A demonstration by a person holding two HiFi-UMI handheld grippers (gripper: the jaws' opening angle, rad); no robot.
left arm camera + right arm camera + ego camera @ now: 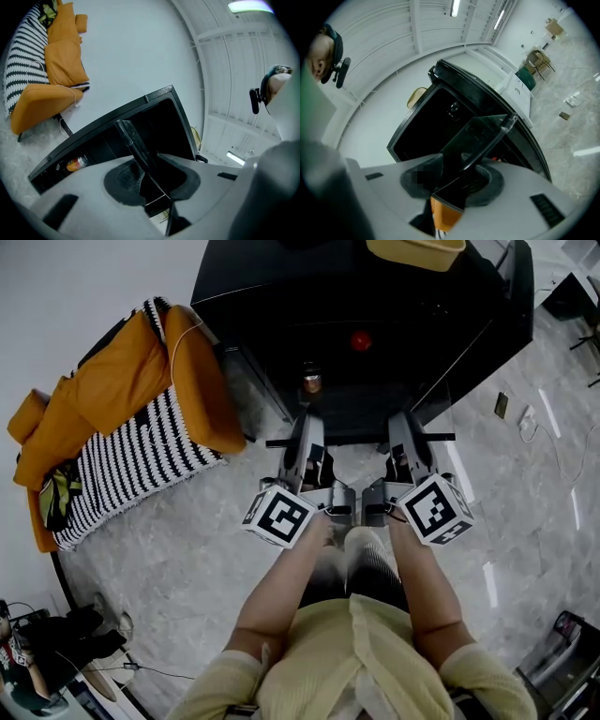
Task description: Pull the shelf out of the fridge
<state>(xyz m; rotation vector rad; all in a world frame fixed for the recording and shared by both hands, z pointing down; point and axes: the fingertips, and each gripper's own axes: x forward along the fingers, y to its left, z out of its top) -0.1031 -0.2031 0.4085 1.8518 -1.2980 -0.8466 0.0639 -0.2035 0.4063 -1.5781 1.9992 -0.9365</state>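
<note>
Forearms (281, 587) extended; left gripper (144, 165) jaws pinch dark glass shelf (483, 132) edge, right gripper (458, 171) jaws clamp its other side, facing open black fridge (281, 296).

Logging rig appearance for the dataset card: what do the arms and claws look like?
Both grey-bodied: left claw, right claw, with dark round pads. Each carries a white cube bearing black square markers. The person wears pale yellow sleeves.
</note>
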